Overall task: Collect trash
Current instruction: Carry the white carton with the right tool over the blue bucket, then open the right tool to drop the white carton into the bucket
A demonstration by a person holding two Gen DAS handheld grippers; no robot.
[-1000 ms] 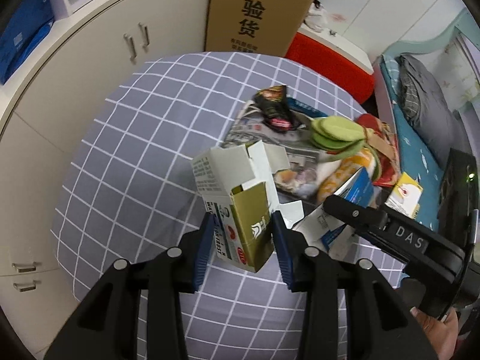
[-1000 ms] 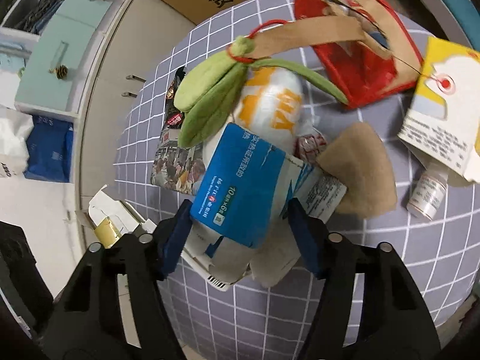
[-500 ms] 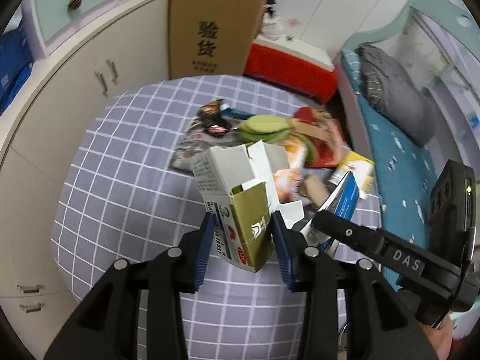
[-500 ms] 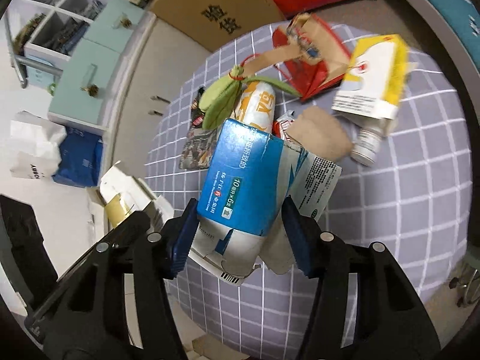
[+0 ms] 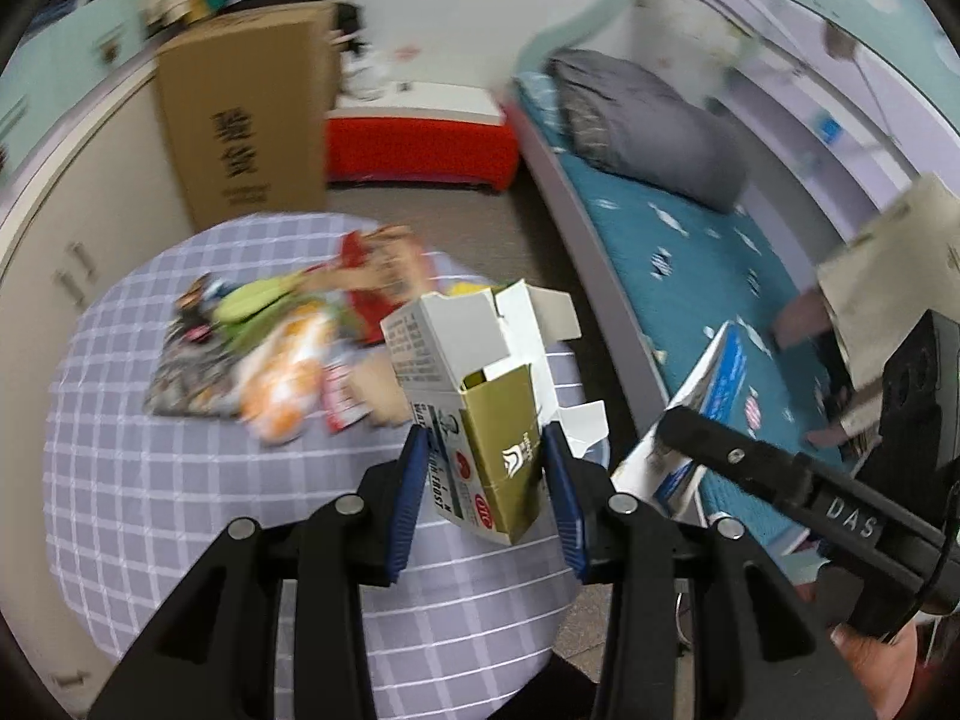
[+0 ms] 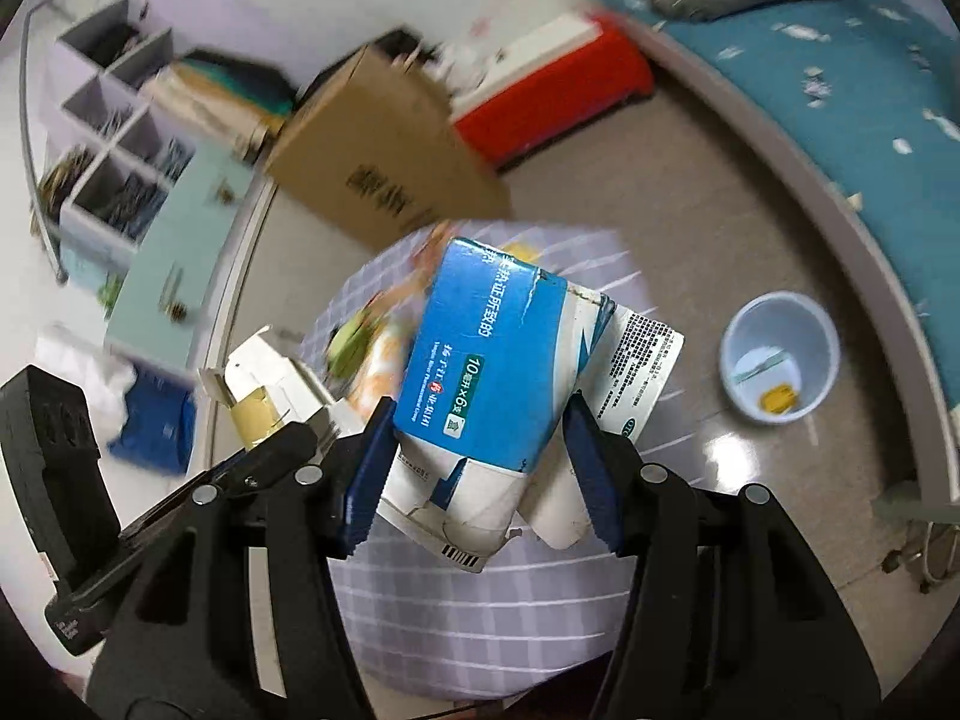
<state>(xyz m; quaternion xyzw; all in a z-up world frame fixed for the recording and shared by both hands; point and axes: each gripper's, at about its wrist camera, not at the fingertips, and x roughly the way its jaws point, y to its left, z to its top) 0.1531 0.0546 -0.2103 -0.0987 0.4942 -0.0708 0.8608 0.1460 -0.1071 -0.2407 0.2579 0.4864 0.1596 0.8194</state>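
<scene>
My left gripper (image 5: 485, 441) is shut on a white and gold carton (image 5: 456, 348) with torn-open flaps, held up above the round checked table (image 5: 150, 480). My right gripper (image 6: 478, 408) is shut on a crumpled blue and white medicine box (image 6: 486, 330), also in the air, near the table's edge. A pale blue bin (image 6: 780, 360) stands on the floor to the right with a few scraps inside. Left on the table are an orange packet (image 5: 282, 372), a green pouch (image 5: 252, 300), a red bag (image 5: 384, 264) and a magazine (image 5: 186, 372). Both views are blurred.
A tall cardboard box (image 5: 240, 120) and a red storage box (image 5: 420, 144) stand beyond the table. A bed with a teal sheet (image 5: 690, 252) runs along the right. Cabinets line the left wall. Bare floor lies between table, bed and bin.
Both grippers have risen and swung to the right, away from the pile, each carrying its box. The bin on the floor has come into the right wrist view.
</scene>
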